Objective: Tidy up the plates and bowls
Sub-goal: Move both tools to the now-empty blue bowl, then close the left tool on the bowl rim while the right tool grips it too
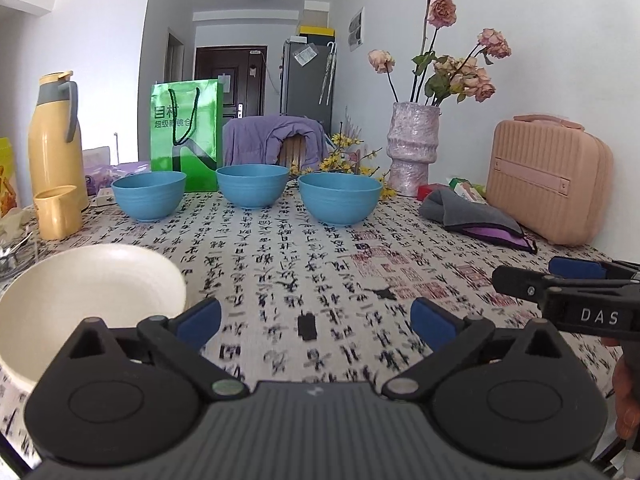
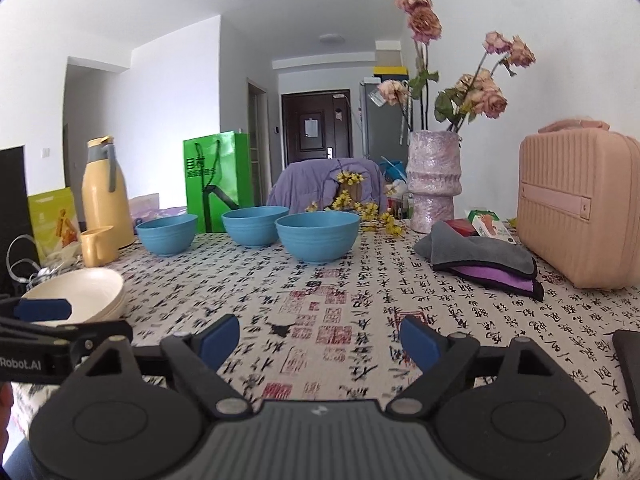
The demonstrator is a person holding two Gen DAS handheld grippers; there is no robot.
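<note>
From the left wrist camera, the left gripper (image 1: pixel 316 322) hangs low over the table (image 1: pixel 320 264). Its two blue fingers (image 1: pixel 198 322) stand very wide apart and there is nothing between them. Only the cloth with black writing shows in the gap. A stack of cream plates (image 1: pixel 90 300) sits on the table at the near left, just beside the left finger. I cannot tell if the finger touches it. Three blue bowls stand in a row farther back: the left bowl (image 1: pixel 149 195), the middle bowl (image 1: pixel 253 185) and the right bowl (image 1: pixel 340 197). They are apart from each other. The right gripper (image 1: pixel 576 280) pokes in from the right edge. A yellow jug (image 1: pixel 56 140) and a yellow cup (image 1: pixel 58 212) stand at the far left. A green bag (image 1: pixel 186 132) stands behind the bowls. A vase (image 1: pixel 412 146) with dry flowers and a pink case (image 1: pixel 550 178) are on the right.

From the right wrist camera, the right gripper (image 2: pixel 320 340) also hangs low over the table (image 2: pixel 400 280). Its fingers (image 2: pixel 418 340) are wide apart and hold nothing. The three blue bowls (image 2: pixel 318 236) are ahead in the middle of the table. The cream plates (image 2: pixel 80 292) sit at the left. The left gripper (image 2: pixel 44 308) comes in just in front of them. A folded grey and purple cloth (image 2: pixel 480 258) lies to the right, near the pink case (image 2: pixel 580 204).
</note>
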